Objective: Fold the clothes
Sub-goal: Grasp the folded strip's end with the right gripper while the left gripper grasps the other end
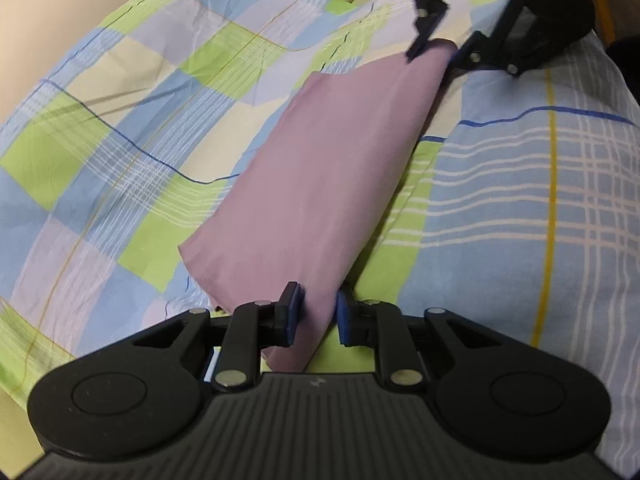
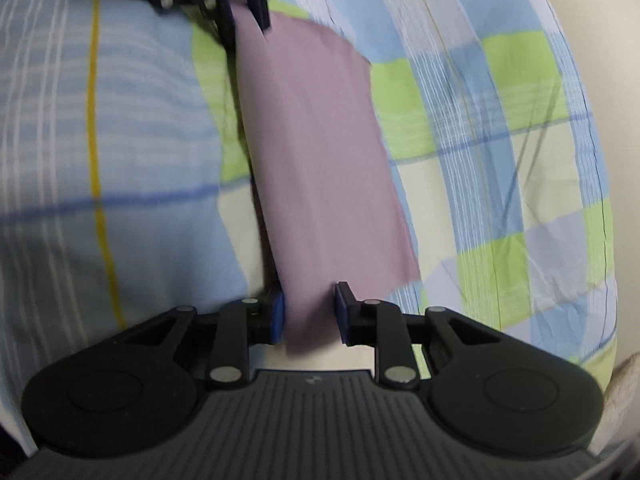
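Partly folded into a long strip on the checked bedspread (image 1: 120, 128), the mauve garment (image 1: 320, 168) caught at opposite ends between narrowed left tongs (image 1: 316, 316) and right tongs (image 2: 310, 312), further folds seemingly remaining.

I see the garment (image 1: 320, 168) as a plain mauve cloth, folded into a long, narrow, smooth strip. It lies stretched lengthwise across the checked bedspread (image 1: 120, 160), one end at each of my hand-held grippers.

One mauve folded cloth (image 1: 320, 168), two black tongs, left (image 1: 316, 316) and right (image 2: 310, 312), one checked bedsheet (image 1: 120, 152)
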Demonstrator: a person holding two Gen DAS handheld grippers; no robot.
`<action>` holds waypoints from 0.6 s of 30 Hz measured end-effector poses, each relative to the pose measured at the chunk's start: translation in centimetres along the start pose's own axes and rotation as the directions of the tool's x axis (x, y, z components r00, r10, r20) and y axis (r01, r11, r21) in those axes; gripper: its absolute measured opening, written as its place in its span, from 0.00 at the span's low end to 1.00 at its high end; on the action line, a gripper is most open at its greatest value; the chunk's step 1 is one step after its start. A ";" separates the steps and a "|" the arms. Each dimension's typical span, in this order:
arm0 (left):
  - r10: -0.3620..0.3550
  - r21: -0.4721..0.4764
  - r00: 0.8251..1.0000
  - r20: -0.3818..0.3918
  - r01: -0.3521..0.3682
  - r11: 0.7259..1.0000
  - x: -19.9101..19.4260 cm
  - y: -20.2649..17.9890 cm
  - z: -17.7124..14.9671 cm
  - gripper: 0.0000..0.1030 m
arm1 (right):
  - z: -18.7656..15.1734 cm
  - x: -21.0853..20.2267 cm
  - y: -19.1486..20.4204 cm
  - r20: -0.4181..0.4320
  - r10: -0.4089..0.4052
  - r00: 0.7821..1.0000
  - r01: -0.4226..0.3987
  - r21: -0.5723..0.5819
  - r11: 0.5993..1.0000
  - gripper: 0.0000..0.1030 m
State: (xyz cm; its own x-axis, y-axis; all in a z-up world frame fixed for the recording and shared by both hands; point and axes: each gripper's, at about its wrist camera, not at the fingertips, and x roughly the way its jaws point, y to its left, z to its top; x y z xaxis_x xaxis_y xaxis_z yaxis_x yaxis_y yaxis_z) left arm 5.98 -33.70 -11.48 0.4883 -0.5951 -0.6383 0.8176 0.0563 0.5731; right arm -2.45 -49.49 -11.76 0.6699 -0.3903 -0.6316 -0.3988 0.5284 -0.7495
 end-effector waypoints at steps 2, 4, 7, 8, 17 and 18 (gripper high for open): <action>-0.007 -0.019 1.000 -0.001 0.007 1.000 0.0 0.2 -0.1 0.20 | -0.4 0.1 0.6 -0.005 -0.005 1.000 0.005 -0.006 1.000 0.11; -0.014 -0.035 1.000 -0.002 0.014 0.999 0.0 0.4 -0.1 0.19 | -0.4 0.5 1.3 -0.007 -0.011 1.000 0.011 -0.010 1.000 0.10; -0.021 -0.047 1.000 0.000 0.021 0.999 -0.1 0.8 -0.2 0.10 | -0.7 0.2 1.4 0.000 -0.015 1.000 0.015 0.004 1.000 0.08; -0.024 -0.052 1.000 0.000 0.024 0.998 -0.2 1.0 -0.2 0.06 | -0.8 0.0 1.3 0.003 -0.015 1.000 0.015 0.003 1.000 0.08; -0.069 -0.088 0.998 -0.009 0.068 0.994 -2.0 -1.0 0.2 0.03 | -3.4 -2.3 0.6 0.020 -0.018 1.000 0.019 -0.024 1.000 0.06; -0.065 -0.103 0.998 -0.014 0.063 0.993 -1.9 -1.1 0.2 0.03 | -3.8 -2.2 1.1 0.019 -0.010 1.000 0.010 -0.035 0.999 0.07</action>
State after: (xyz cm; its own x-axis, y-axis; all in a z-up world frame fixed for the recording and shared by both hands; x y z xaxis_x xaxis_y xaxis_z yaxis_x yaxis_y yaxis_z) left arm 4.09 -32.81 -10.83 0.4385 -0.5864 -0.6810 0.8738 0.1009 0.4757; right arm -6.75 -50.89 -11.90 0.6857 -0.3807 -0.6204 -0.4138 0.4973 -0.7626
